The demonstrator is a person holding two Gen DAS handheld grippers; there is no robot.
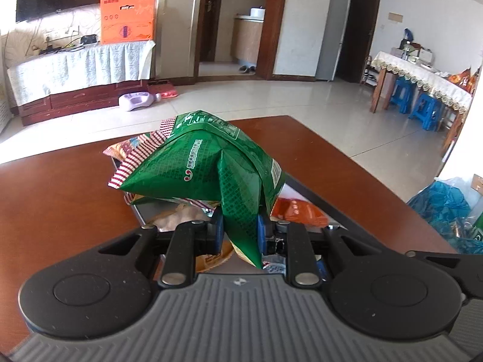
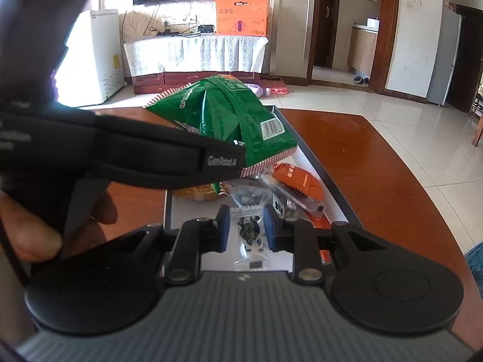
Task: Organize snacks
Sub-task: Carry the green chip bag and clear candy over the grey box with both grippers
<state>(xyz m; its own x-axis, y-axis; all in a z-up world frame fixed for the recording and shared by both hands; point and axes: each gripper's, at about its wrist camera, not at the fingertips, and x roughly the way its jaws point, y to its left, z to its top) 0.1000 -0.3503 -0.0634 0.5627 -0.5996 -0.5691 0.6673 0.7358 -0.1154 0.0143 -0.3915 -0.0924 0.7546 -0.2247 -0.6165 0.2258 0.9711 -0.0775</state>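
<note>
My left gripper is shut on a corner of a green snack bag and holds it above a flat white tray on the brown table. The bag also shows in the right wrist view, with the left gripper's body crossing in front of it. My right gripper hovers low over the tray's near end, jaws a little apart around a small clear snack packet lying on the tray; whether the pads touch it I cannot tell. An orange packet and several other snacks lie in the tray.
The brown table ends at a rounded far edge, with tiled floor beyond. Blue plastic bags sit off the table's right side. A TV cabinet with an orange box stands against the far wall.
</note>
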